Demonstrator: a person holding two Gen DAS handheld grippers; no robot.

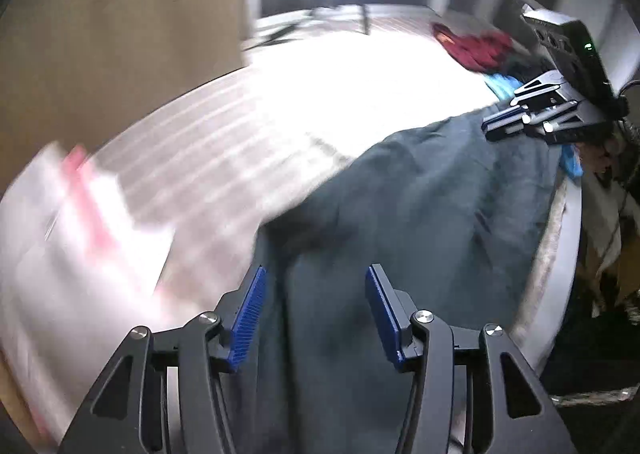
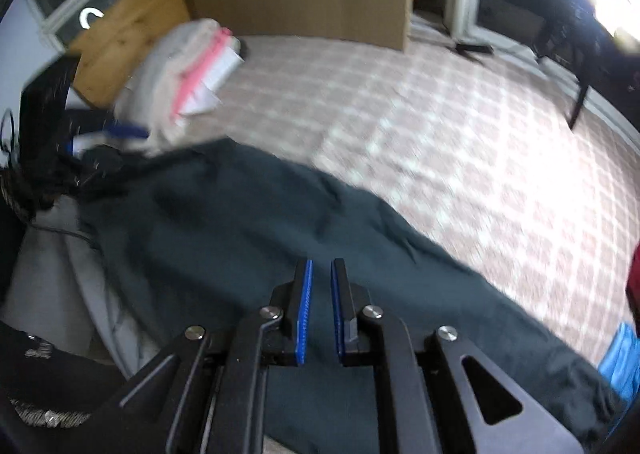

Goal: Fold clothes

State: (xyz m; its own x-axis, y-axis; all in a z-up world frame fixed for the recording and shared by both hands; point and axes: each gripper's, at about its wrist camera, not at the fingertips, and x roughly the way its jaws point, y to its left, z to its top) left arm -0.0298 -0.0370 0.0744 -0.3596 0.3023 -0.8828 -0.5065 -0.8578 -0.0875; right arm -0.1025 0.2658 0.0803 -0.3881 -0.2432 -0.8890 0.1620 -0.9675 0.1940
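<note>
- Dark teal garment (image 2: 256, 238) lies stretched long across the checkered pink-and-white bed cover (image 2: 460, 157), near its edge.
- Left hand-held gripper (image 1: 316, 314): jaws wide apart over the garment, nothing between the pads.
- Right hand-held gripper (image 2: 321, 310): jaws slightly apart, narrow gap, gripping nothing, above the garment.
- Folded white-pink pile (image 2: 188, 73) just beyond one end of the garment.
- Red clothes (image 1: 476, 47) far side.

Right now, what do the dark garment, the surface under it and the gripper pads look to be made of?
Dark garment: soft matte woven cloth, probably cotton; it creases and drapes. Surface: checked pink-and-white fabric cover, matte; weave blurred. Left gripper pads: blue ribbed rubber or plastic, judging by fine ridges.
</note>
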